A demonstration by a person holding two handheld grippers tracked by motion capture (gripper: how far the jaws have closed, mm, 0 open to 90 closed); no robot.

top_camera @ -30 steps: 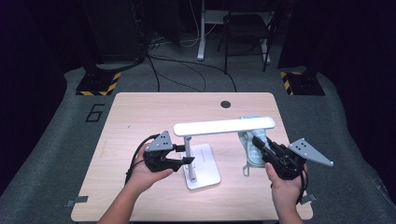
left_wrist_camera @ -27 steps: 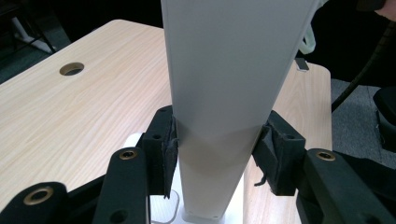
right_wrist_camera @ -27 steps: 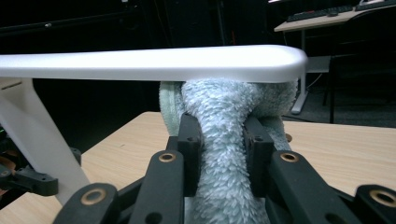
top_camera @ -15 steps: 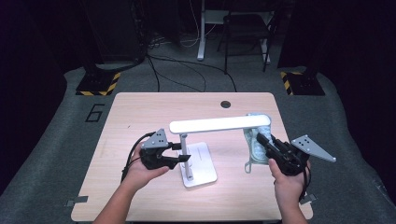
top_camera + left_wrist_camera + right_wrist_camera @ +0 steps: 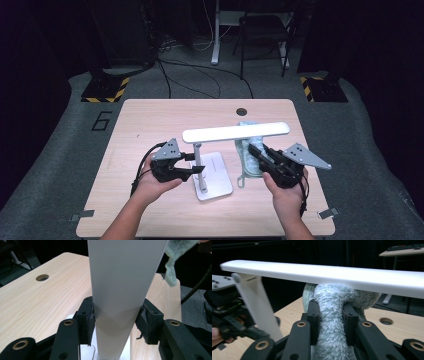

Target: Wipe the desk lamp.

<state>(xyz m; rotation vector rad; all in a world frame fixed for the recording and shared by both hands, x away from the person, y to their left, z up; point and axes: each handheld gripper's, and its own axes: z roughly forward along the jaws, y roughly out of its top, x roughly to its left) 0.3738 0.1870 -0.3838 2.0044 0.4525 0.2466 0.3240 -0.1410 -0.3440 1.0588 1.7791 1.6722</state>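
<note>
Right gripper view: cloth [image 5: 332, 322] btwn tongs [image 5: 331, 320]

High cam above table [image 5: 150, 210], claw cams close-up, all share lamp [image 5: 235, 132]

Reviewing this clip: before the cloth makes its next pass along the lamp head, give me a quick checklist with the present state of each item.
1. Left claw clamped on the lamp post: ok, both pads press its sides.
2. Right claw holding the cloth: ok, the fluffy pale green cloth is pinched between the pads.
3. Cloth against the lamp head: ok, in the right gripper view it bunches up under the white bar; how firmly it presses, cannot tell.
4. Lamp base flat on the table: ok in the high view.
5. Trailing end of the cloth off the lamp base: ok, it hangs beside the base.
6. Dust left on the head: cannot tell.
</note>
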